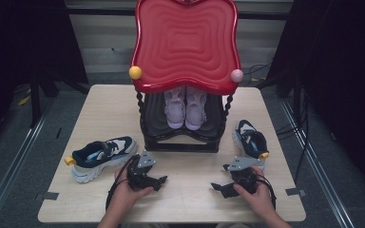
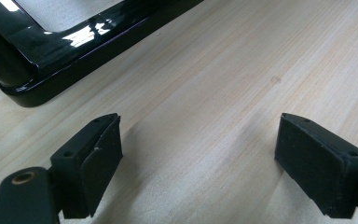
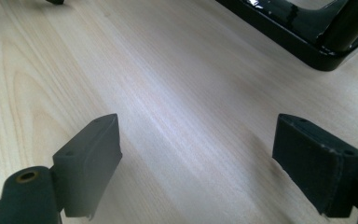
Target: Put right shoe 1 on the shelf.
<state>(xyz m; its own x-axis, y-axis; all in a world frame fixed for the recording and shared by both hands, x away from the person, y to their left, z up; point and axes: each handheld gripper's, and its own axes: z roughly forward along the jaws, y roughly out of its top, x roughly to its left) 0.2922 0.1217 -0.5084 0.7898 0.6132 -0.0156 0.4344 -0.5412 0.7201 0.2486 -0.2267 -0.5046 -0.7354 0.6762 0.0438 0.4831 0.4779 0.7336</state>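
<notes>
both hands sit low at the near edge of the bench, each with its tongs spread wide and holding nothing.

left tongs [image 1: 160, 179] rest on the pale wood of the bench [image 1: 190, 199], pointing toward the middle; in the left gripper view the left tongs [image 2: 198, 163] show bare wood between the pads, with the glossy black base of the shoe rack [image 2: 51, 51] beyond them. right tongs [image 1: 217, 186] point inward too, and in the right gripper view the right tongs [image 3: 196, 161] frame only wood, the rack's corner [image 3: 317, 42] farther off. a navy and white sneaker [image 1: 102, 156] lies on its side just left of the left hand [image 1: 123, 192]. its mate [image 1: 251, 142] sits near the right hand [image 1: 259, 197], by the rack's right foot. a pink pair [image 1: 185, 107] stands on the rack's lower shelf under the red tray top [image 1: 185, 42].
</notes>
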